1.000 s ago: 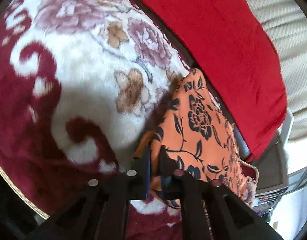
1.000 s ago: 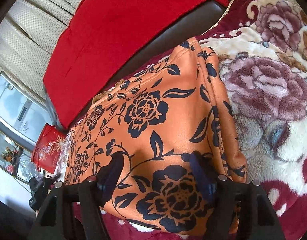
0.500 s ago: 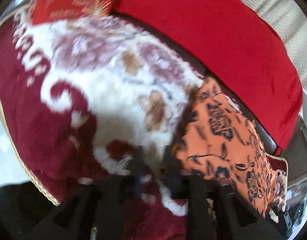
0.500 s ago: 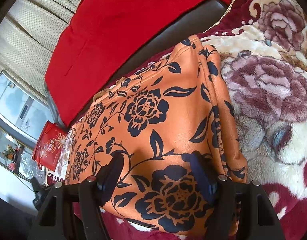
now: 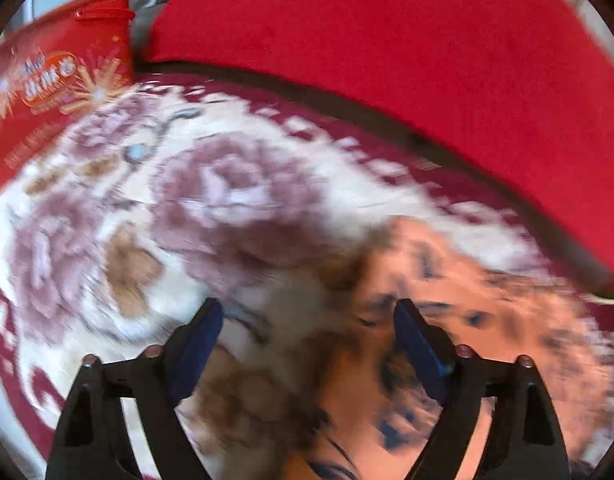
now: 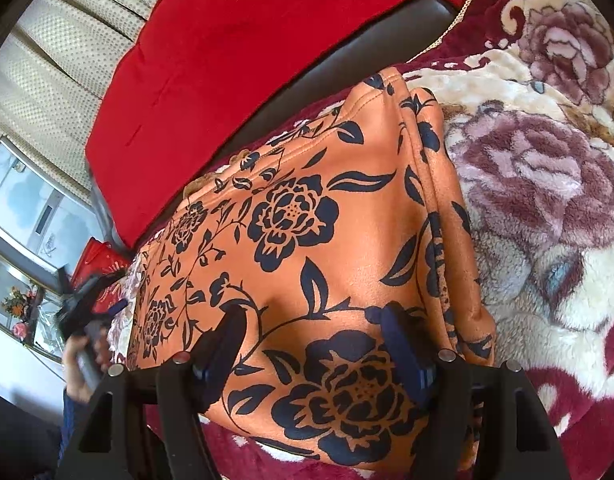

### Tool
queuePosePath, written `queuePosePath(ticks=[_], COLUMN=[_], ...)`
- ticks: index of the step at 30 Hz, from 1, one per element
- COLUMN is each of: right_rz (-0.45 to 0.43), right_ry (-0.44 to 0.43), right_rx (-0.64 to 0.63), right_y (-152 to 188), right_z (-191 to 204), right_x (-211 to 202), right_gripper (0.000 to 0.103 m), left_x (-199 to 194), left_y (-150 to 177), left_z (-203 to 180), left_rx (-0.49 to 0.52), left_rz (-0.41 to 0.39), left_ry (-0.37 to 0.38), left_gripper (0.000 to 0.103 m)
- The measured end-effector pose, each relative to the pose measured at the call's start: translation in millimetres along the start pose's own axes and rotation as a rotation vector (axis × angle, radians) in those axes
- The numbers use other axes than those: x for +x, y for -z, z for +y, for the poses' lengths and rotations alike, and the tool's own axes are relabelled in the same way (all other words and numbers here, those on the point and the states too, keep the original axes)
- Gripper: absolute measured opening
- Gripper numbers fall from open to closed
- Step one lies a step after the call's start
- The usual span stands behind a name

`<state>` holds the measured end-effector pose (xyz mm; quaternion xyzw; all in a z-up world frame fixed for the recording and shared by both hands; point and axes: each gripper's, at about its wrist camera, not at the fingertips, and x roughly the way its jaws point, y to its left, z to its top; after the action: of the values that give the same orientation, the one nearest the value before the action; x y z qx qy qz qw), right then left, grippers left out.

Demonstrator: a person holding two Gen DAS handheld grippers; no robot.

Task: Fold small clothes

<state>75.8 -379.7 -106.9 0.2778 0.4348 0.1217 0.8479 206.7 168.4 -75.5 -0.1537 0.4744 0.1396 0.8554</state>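
An orange garment (image 6: 327,248) printed with dark blue flowers and leaves lies folded on a plush blanket (image 6: 547,184) patterned in cream, maroon and mauve roses. The blanket covers a dark seat, and a red cushion (image 6: 235,60) leans along the far side of it. In the right wrist view the garment fills the middle of the picture, its doubled edge running along its right side, from the far end toward the near end, with bare blanket just to the right of it.

The right gripper (image 6: 313,338) hangs over the near end of the garment. Its jaws stand wide apart with the cloth lying beneath and between them; whether the blue pads (image 6: 403,348) touch the fabric cannot be told, and nothing is pinched or lifted.

The left gripper (image 5: 307,332) is seen in a heavily blurred picture. Its jaws are opening and already stand wide, with nothing gripped between them. Below them lie the blanket on the left and the left edge of the garment (image 5: 487,320) on the right; the right pad sits over the orange cloth and the left pad over the blanket. A red printed bag (image 5: 55,84) lies at the far left beside the cushion (image 5: 407,48).

At the left edge of the right wrist view a person's hand (image 6: 85,356) grips a handle, with a dark sleeve below it. Pale curtains (image 6: 59,68) hang behind the cushion.
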Motion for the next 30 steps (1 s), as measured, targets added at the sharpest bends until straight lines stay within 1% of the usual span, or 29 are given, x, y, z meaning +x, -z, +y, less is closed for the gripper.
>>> queuePosePath(ticks=[2,4,6,11,14,17,19,20,22,23,24,25,26,27,28,29,30], right_rz=[0.002,0.003,0.001,0.003,-0.046,-0.069,-0.062,-0.056,-0.023,-0.03,-0.043,-0.074,-0.102,-0.137,-0.148,-0.156,-0.16], right_ry=[-0.002,0.001,0.006,0.042,0.022,-0.018,-0.048,-0.046,-0.016,0.0,-0.02,-0.044,-0.023,0.025,0.059,0.072,0.055], right_rx=[0.001,0.003,0.005,0.004,-0.023,-0.018,0.034,0.067,0.15,0.224,0.265,0.309,0.313,0.282,0.243,0.213,0.186], right_y=[0,0,1,-5,-18,-47,-74,-87,-105,-109,-110,-108,-105,-100,-93,-86,-73], right_z=[0,0,1,13,26,32,21,12,-14,-32,-41,-48,-47,-40,-32,-26,-20], right_x=[0,0,-1,-8,-20,-18,-2,8,30,37,36,31,23,11,-1,-10,-23], right_gripper=[0.073,0.073,0.073,0.073,0.073,0.077,0.078,0.078,0.078,0.076,0.073,0.073,0.073,0.075,0.075,0.075,0.075], left_x=[1,-10,-22,-42,-52,-60,-65,-68,-75,-79,-84,-88,-92,-96,-99,-102,-105], left_y=[1,6,12,15,17,22,27,31,36,40,42,45,47,50,52,55,57], left_z=[2,4,3,-1,-8,-15,-20,-22,-23,-25,-26,-28,-29,-32,-33,-36,-39], left_rx=[0.0,0.004,0.031,0.062,0.089,0.106,0.126,0.133,0.148,0.158,0.166,0.174,0.181,0.186,0.188,0.189,0.193], left_rz=[0.001,-0.037,-0.074,-0.124,-0.149,-0.16,-0.162,-0.166,-0.18,-0.189,-0.198,-0.21,-0.218,-0.227,-0.233,-0.237,-0.238], left_ry=[-0.011,-0.007,-0.013,0.001,0.0,0.01,0.014,0.015,0.014,0.014,0.016,0.018,0.017,0.019,0.024,0.031,0.041], left_gripper=[0.083,0.083,0.084,0.084,0.084,0.084,0.084,0.084,0.084,0.084,0.084,0.084,0.084,0.084,0.084,0.084,0.084])
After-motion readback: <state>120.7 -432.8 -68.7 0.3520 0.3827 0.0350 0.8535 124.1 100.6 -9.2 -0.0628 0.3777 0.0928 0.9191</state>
